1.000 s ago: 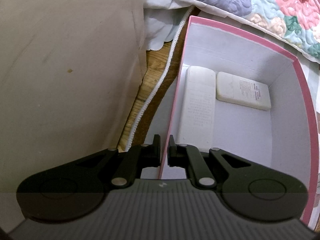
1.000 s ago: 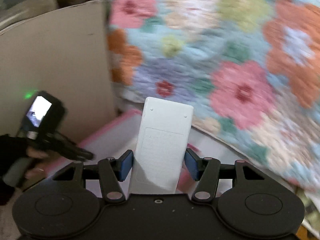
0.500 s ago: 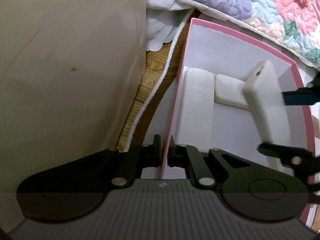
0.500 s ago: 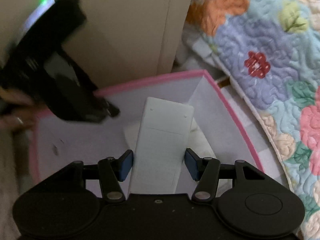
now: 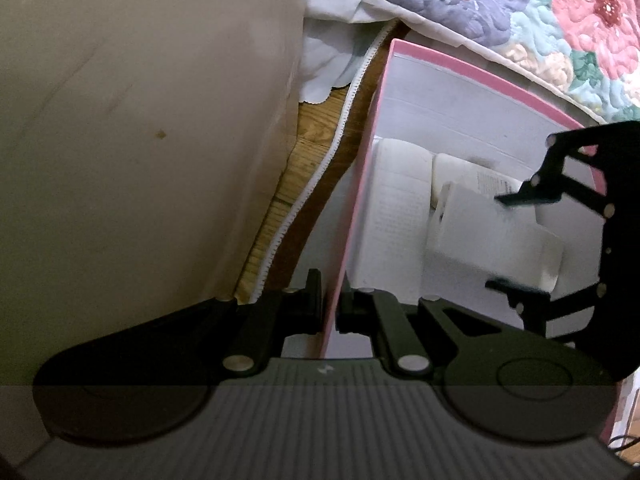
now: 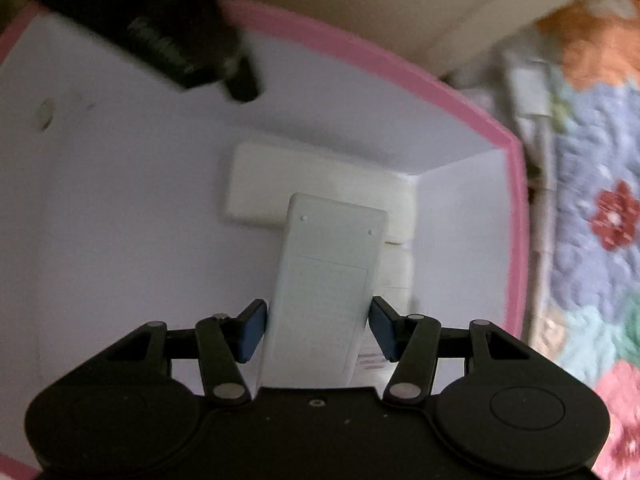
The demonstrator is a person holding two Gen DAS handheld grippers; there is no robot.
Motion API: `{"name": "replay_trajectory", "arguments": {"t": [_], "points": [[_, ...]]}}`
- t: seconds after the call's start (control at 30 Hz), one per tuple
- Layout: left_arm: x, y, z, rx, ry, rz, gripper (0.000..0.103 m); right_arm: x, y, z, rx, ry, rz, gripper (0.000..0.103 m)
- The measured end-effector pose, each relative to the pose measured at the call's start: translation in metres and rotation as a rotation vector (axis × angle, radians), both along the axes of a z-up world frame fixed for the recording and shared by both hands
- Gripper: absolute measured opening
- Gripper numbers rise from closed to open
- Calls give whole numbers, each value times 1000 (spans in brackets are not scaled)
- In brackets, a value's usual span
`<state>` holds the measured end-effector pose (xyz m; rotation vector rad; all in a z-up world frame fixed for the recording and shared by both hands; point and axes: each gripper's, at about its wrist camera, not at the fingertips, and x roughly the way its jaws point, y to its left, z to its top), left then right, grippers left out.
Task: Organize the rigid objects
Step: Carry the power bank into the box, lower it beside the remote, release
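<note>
Right wrist view, right tool (image 6: 318, 330) clamped on white remote (image 6: 326, 284), over pink box (image 6: 400, 64)

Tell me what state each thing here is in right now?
Left tool: shut, pinching the box's side wall.
Right tool: shut on the white device, pointing down into the box.
White device: held, above the box floor.
Pink-rimmed box: open, no lid on it.
Long white block: lying flat inside.
Short white block: lying flat beside it, partly hidden.
</note>
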<state>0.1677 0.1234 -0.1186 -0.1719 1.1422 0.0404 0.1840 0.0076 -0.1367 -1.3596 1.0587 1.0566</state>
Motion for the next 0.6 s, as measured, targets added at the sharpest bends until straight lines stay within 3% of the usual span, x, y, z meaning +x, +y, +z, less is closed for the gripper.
{"name": "replay_trajectory", "arguments": {"t": [0.17,0.3,0.47,0.53,0.6], "points": [[1,-5,0,15,-2,-13,6,-6,-2,-11,-50,13,150,61],[2,-5,0,17,-2,-16,6,-1,-5,-16,-54,28,187,61],[2,-3,0,8,-1,-15,6,11,-4,-19,-55,23,73,62],[2,-3,0,7,-1,-15,6,16,-6,-10,-15,23,8,70],[2,-3,0,11,-2,-15,6,24,-10,6,50,30,-70,70]]}}
